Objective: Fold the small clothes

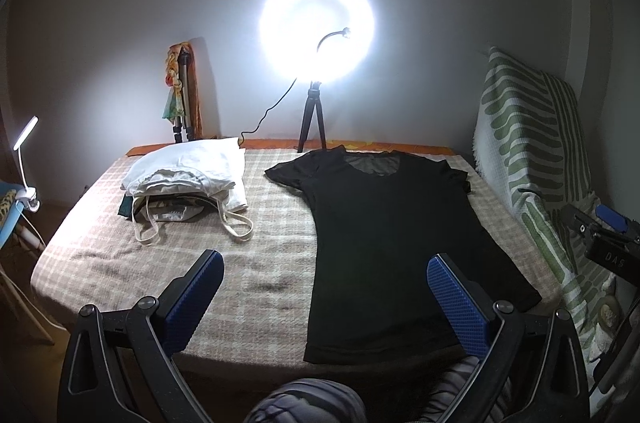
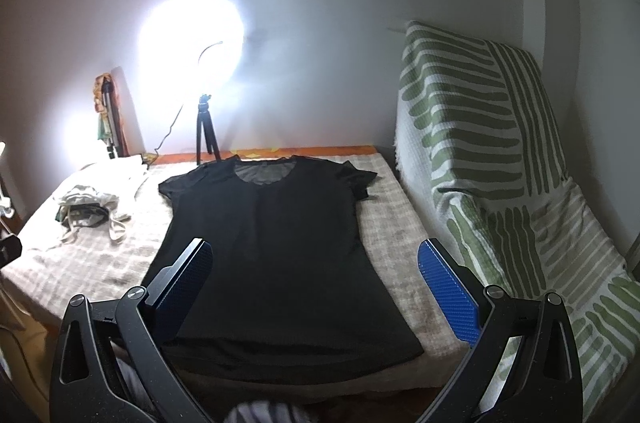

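Observation:
A black short-sleeved T-shirt [image 1: 384, 235] lies spread flat on the checked blanket of a table [image 1: 256, 263], neck toward the far wall, hem toward me. It also shows in the right wrist view [image 2: 272, 243]. My left gripper [image 1: 326, 263] is open and empty, held above the near edge at the shirt's left side. My right gripper [image 2: 314, 255] is open and empty, held above the shirt's lower half. The right gripper's body shows at the right edge of the left wrist view [image 1: 604, 243].
A pile of white clothes and a cloth bag [image 1: 188, 183] lies at the back left. A bright ring light on a tripod [image 1: 316, 71] stands at the far edge. A green-patterned cloth over a chair [image 2: 500, 163] is to the right. A clip lamp [image 1: 24, 143] is at the left.

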